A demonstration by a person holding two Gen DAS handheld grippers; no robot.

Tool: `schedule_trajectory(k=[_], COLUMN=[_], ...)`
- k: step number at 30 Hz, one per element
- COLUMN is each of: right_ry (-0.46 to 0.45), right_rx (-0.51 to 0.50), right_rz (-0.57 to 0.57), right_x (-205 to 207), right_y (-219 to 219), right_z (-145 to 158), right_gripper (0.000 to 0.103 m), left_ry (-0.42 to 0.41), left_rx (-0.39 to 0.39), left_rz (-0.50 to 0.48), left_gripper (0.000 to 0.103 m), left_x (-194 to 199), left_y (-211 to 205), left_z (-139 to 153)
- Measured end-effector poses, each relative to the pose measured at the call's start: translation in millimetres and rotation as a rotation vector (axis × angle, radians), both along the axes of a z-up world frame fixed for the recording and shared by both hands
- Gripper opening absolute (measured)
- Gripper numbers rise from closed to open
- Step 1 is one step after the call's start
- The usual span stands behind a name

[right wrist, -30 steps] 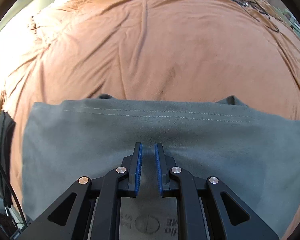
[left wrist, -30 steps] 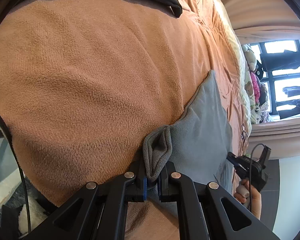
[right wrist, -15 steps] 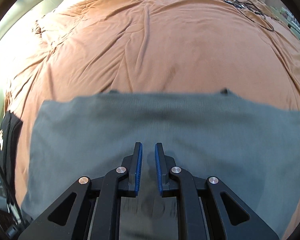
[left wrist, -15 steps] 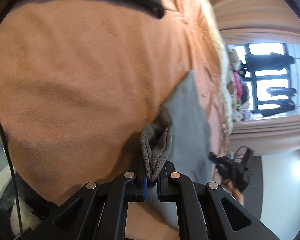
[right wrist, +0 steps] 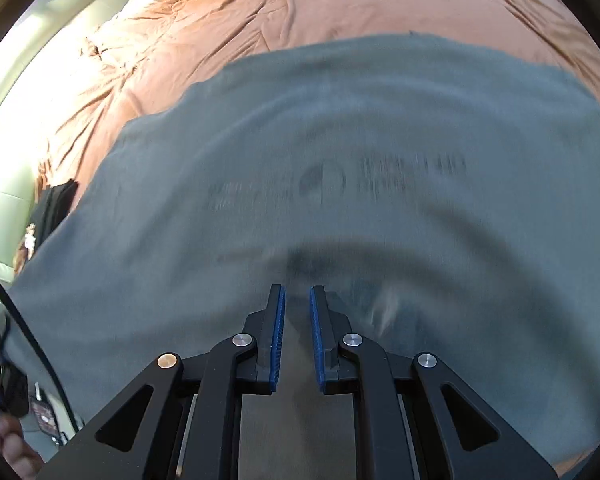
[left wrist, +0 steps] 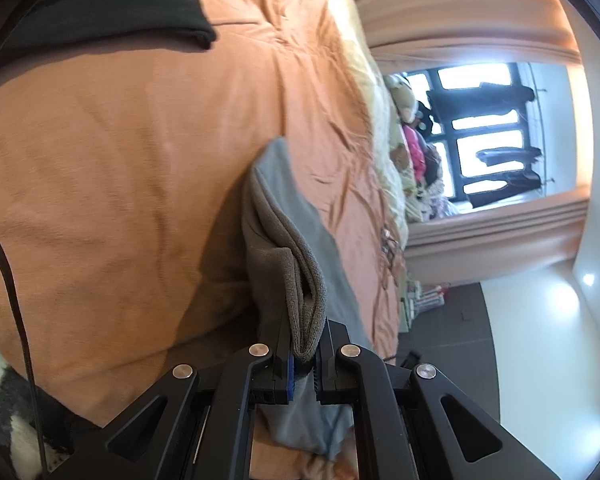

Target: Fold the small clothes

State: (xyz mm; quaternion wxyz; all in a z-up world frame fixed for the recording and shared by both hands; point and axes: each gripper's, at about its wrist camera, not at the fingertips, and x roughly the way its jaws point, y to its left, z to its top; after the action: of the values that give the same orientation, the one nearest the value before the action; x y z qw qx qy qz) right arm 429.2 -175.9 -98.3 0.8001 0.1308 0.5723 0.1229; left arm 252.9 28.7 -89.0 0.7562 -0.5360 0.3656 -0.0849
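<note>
In my left claw [left wrist: 305,364] I hold a bunched edge of the grey garment [left wrist: 296,240], both jaws pressed on the thick fold. Compared with 1 second ago this edge is lifted higher off the orange blanket [left wrist: 120,152], and the cloth now hangs from my grip as a steep sheet instead of lying flat.

My right claw [right wrist: 297,332] is narrow, with a small gap between the blue pads [right wrist: 277,332]. I cannot tell if it pinches any cloth. In the right view the grey garment [right wrist: 340,140] fills much more of the picture than before, and the dark print [right wrist: 332,180] is now far ahead of the jaws where earlier it lay between the claw's arms. I judge the near edge is being carried over toward the far edge, so the fold is in progress, not finished.

The blanket is wrinkled and soft. Beyond the garment, at the far side of the blanket, lies a dark cloth [left wrist: 112,4]. Past the blanket are a window [left wrist: 488,132] and peach curtains [left wrist: 460,20].
</note>
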Motion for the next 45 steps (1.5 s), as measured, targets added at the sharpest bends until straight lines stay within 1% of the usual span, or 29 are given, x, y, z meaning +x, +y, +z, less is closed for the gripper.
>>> schedule_trajectory(k=[4,11,17,18,22,27,29,34,35,36,37,38,40,45], right_ry=[0.018,0.009,-0.001,-0.002,0.011,-0.043,-0.082,-0.132,-0.14,-0.152,-0.166,-0.182,-0.223,-0.247], right_rx=[0.062,0.094,0.147,0.148,0.162,0.203,0.213,0.235,0.237,0.239,0.242,0.242,0.225,0.21], right_rz=[-0.006,-0.02,-0.034,-0.033,-0.044,-0.056,-0.065,-0.092,-0.094,-0.095,-0.097,-0.101,-0.113,-0.13], right_x=[-27.7,-68.1,-102.0,-104.4,-110.6,-123.8,-129.9,-146.6,-151.5,-155.4,-159.7,-168.1,-180.4,-201.9], right_y=[-3.5,-10.6,-22.3,-22.5,-27.8,-50.7,-66.0,-103.2,-104.0,-109.4,-117.5,-121.3,-132.3,-155.5], right_z=[-1.0,-3.7,-6.0,-6.2,-15.6,7.2,20.6,44.7,48.0,52.6,57.8,61.2,68.9,76.1], right_gripper=[0.01,0.01,0.01,0.007,0.006,0.006,0.007,0.008,0.014,0.031,0.042,0.058,0.058,0.058], left_ry=[-0.031,-0.087,-0.129,-0.138,-0.158,-0.186,-0.194,-0.208,-0.207,-0.206,-0.205,-0.203,-0.199,-0.189], left_rx=[-0.004,0.023,0.054,0.057,0.073,0.124,0.141,0.172,0.175,0.178,0.184,0.187,0.197,0.22], left_rz=[-0.034,-0.089,-0.161,-0.181,-0.243,-0.329,-0.359,-0.438,-0.452,-0.467,-0.483,-0.496,-0.536,-0.609], left_gripper=[0.006,0.006,0.006,0.006,0.006,0.006,0.006,0.006,0.006,0.006,0.006,0.006,0.006,0.006], left_x=[7.1,20.8,36.5,40.1,47.3,56.3,59.0,67.3,68.5,70.0,71.2,71.1,72.4,72.2], left_y=[-7.5,-31.9,-61.0,-68.4,-93.9,-129.6,-143.7,-181.0,-187.9,-195.2,-202.8,-206.9,-223.7,-253.3], left_z=[14.6,46.0,68.7,73.3,86.7,104.0,109.8,119.5,120.4,120.5,120.2,119.5,118.1,110.6])
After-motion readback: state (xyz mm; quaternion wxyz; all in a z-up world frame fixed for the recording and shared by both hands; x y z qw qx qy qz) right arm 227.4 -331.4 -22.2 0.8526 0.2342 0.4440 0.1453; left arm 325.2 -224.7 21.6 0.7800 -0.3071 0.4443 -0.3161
